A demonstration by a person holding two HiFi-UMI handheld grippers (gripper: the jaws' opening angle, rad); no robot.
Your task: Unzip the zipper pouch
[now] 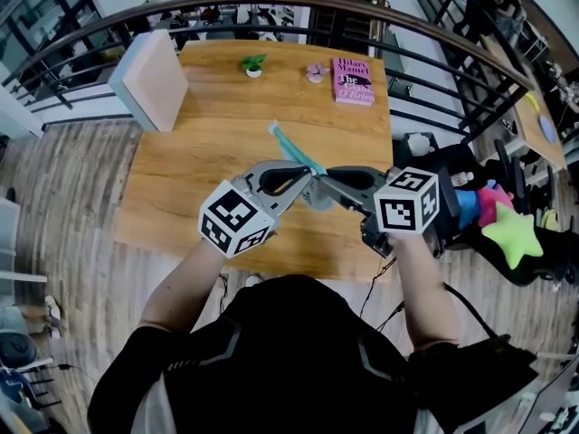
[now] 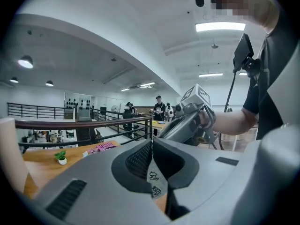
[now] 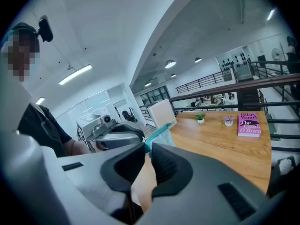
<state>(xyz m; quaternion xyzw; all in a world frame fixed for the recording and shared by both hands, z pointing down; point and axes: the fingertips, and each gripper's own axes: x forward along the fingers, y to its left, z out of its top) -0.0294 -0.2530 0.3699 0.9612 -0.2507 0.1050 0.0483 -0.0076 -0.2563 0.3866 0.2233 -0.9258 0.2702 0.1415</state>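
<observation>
We hold the zipper pouch (image 1: 296, 151) up between both grippers, above the wooden table (image 1: 199, 161).
Our left gripper (image 2: 152, 149) has its jaws pressed together on a thin pale flap of the pouch with small printed figures. Our right gripper (image 3: 147, 150) pinches narrowly at the teal zipper edge, and the two grippers' tips nearly meet.

Left gripper (image 1: 303, 179) meets right gripper (image 1: 324, 185), fingers (image 2: 138, 161) clamped.

Wooden table (image 1: 208, 152), plank floor (image 1: 72, 197), curved railing (image 1: 271, 3)
</observation>
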